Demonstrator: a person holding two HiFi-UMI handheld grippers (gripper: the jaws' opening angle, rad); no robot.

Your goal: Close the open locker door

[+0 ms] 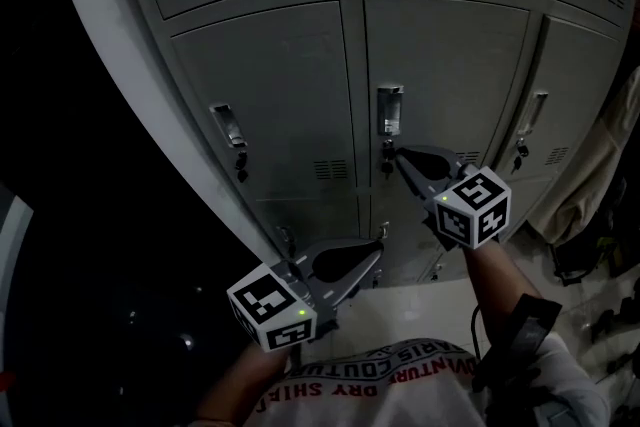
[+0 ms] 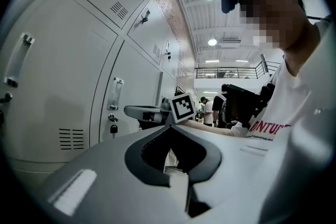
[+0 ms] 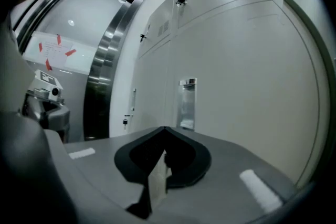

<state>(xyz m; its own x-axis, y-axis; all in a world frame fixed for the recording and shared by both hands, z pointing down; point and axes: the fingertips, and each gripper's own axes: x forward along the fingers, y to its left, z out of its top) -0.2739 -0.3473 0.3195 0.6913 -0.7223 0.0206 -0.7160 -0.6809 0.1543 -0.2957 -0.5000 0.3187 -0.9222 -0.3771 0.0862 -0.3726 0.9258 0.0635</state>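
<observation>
A person stood close to a bank of pale grey steel lockers (image 1: 280,85), holding a two-jaw gripper in each hand. The grey metal locker door (image 1: 450,65) in the middle of the bank, the one the task concerned, lay flush with its neighbours as far as could be seen. No door in any view stood visibly ajar, so the closing looked done or all but done. The right gripper (image 1: 398,155) was stretched forward with its jaws pressed together on nothing. Their joined tip sat just beside the small dark key (image 1: 387,162) hanging under the door's recessed chrome handle (image 1: 390,109). I judged it was held there because a push at the latch edge seats a door most firmly. Whether the tip touched the metal could not be told. The left gripper (image 1: 377,242) was held lower, close to the person's white printed T-shirt (image 1: 400,380). Its jaws were also together and empty, and it seemed kept out of the way since one tool sufficed for a push.
</observation>
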